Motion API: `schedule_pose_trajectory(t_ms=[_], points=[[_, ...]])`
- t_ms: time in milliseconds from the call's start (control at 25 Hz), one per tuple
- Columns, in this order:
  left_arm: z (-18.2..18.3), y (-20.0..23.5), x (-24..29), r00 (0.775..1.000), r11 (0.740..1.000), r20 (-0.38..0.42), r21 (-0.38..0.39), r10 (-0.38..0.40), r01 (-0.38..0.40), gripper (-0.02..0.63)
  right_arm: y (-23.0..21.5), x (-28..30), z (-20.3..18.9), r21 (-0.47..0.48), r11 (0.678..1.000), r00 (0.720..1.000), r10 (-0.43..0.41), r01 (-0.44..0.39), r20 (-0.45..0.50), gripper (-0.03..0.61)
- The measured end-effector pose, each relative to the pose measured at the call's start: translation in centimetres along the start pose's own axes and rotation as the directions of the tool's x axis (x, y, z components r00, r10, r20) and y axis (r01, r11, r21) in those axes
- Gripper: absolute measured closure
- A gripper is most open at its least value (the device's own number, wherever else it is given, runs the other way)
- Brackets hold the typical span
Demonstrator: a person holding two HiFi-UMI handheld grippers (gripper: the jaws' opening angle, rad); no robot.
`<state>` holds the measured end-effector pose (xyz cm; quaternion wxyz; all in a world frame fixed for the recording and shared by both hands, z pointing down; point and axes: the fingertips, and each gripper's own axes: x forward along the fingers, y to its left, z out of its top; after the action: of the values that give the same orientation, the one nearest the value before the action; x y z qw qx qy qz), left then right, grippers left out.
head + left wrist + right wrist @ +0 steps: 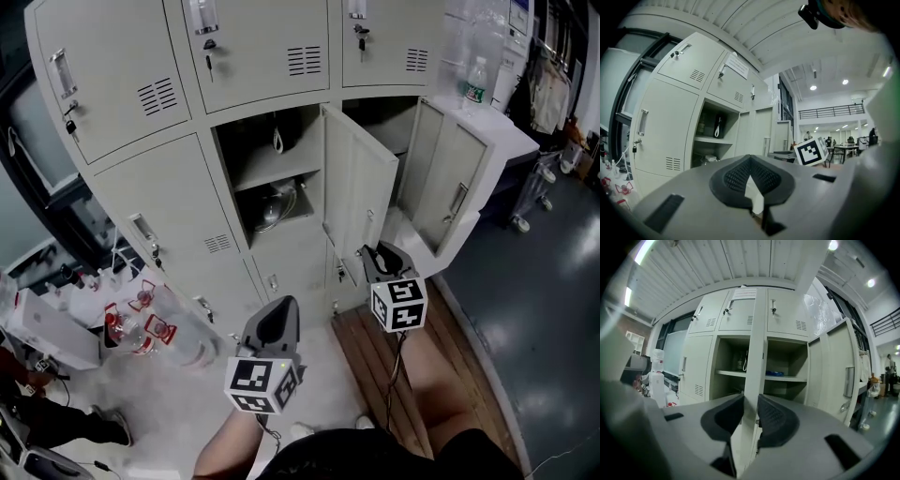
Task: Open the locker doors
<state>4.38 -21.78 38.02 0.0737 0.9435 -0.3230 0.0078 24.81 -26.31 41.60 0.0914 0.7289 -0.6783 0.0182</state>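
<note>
Workshop lockers (150, 206), open middle door (754, 343) edge-on, pinched in right tool (750, 401)

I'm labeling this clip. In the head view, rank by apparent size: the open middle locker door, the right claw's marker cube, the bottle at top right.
Largest to smallest:
open middle locker door
marker cube, enlarged by nearness to camera
bottle

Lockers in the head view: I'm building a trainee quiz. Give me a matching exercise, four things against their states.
Things:
1. upper-left door
2. middle door
3. water bottle
4. left claw

States:
a. shut, nothing in it
b. closed, key at its lock
c. open, its edge between the right claw's jaws
d. upright on the white surface at right

Pairs: 1-b, 2-c, 3-d, 4-a.
</note>
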Motion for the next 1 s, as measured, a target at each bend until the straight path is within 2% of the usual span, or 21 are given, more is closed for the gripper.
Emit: schedule_pose_trajectory(t_ms=[360, 640, 840, 880, 960, 1000], points=[[-0.3, -3.9, 2.0, 0.996, 0.996, 0.01, -0.016, 0.09, -0.09, 0.613, -3.6, -0.1, -0.5, 0.009, 0.996, 0.996, 0.087, -0.087, 0.004, 0.492], [-0.8, -6.3, 2.0, 0.983, 0.983, 0.021, -0.016, 0.181, -0.181, 0.613, -4.2, -0.2, -0.7, 0.008, 0.985, 0.985, 0.17, -0.17, 0.031, 0.489], [-1.3, -7.7, 1.5, 0.973, 0.973, 0.019, -0.016, 0.231, -0.231, 0.614, -4.6, -2.3, -0.4, -0.01, 0.98, 0.977, 0.201, -0.201, 0.075, 0.486], [-1.4, -8.0, 1.5, 0.971, 0.971, 0.018, -0.016, 0.239, -0.238, 0.613, -4.7, -2.9, -0.3, -0.014, 0.979, 0.976, 0.203, -0.202, 0.085, 0.495], [-1.6, -8.6, 1.2, 0.967, 0.967, 0.022, -0.018, 0.253, -0.253, 0.614, -4.6, -4.2, -0.3, -0.033, 0.976, 0.971, 0.219, -0.217, 0.093, 0.564], [-1.6, -8.9, 1.1, 0.965, 0.966, 0.026, -0.02, 0.26, -0.259, 0.613, -4.3, -4.8, -0.3, -0.043, 0.971, 0.967, 0.239, -0.236, 0.092, 0.577]])
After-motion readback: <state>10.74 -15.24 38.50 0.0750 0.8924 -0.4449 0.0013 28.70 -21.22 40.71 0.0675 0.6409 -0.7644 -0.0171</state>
